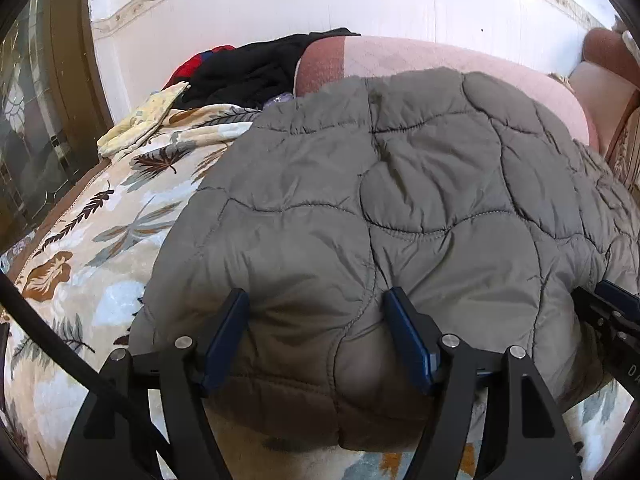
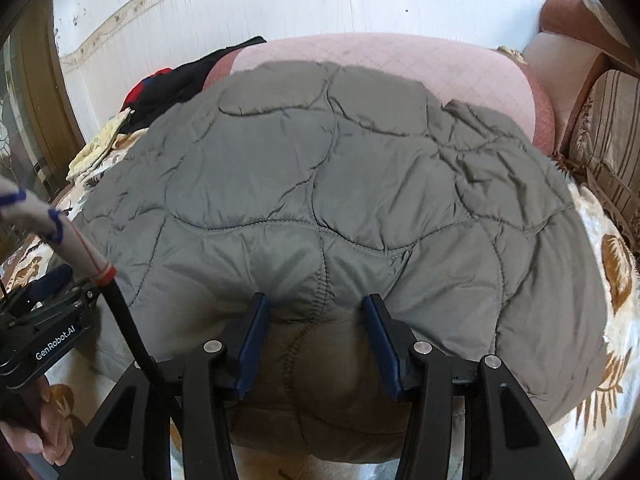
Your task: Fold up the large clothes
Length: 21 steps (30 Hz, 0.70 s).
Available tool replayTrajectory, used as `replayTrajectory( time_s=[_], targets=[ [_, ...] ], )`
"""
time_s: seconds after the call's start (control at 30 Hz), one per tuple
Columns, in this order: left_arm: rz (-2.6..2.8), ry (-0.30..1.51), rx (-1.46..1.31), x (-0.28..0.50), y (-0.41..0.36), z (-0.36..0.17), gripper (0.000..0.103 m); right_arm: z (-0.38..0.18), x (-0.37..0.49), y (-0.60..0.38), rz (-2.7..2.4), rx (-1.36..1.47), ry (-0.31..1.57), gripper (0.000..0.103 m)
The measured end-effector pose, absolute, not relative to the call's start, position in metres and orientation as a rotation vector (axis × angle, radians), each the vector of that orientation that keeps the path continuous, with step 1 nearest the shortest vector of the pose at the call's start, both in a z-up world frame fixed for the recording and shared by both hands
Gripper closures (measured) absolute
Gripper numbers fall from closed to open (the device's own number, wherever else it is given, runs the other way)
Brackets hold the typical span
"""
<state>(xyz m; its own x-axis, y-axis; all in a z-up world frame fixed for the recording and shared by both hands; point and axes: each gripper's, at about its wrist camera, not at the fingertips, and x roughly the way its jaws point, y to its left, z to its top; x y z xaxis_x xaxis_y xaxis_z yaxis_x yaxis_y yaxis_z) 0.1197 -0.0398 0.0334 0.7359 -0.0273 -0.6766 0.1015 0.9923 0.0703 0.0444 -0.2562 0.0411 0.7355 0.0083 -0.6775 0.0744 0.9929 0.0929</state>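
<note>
A large grey quilted jacket (image 1: 400, 200) lies spread on a bed with a leaf-patterned cover (image 1: 100, 220). My left gripper (image 1: 316, 300) is open, its blue-padded jaws straddling the jacket's near folded edge. My right gripper (image 2: 314, 300) is open too, jaws on either side of a stitched seam at the jacket's (image 2: 320, 168) near edge. The left gripper's body shows at the left of the right wrist view (image 2: 48, 320), and the right gripper's tip shows at the right edge of the left wrist view (image 1: 612, 312). Neither pinches the fabric.
A pink bolster cushion (image 1: 440, 60) lies behind the jacket. Black and red clothes (image 1: 248, 68) and a pale yellow cloth (image 1: 140, 120) are piled at the far left. A white wall (image 1: 320, 0) is behind; a striped sofa arm (image 2: 608, 140) stands at the right.
</note>
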Motion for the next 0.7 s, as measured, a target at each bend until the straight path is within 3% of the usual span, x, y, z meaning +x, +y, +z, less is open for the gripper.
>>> replayTrajectory(
  time_s=[0.57,0.7],
  targets=[
    [-0.035,0.617,0.051,0.110,-0.023,0.059,0.033,0.065,0.025,-0.258,-0.082,0.073,0.667,0.050],
    [-0.013,0.680,0.020,0.124,-0.012,0.048,0.033,0.063,0.027,-0.263,-0.099,0.067,0.678,0.050]
  ],
)
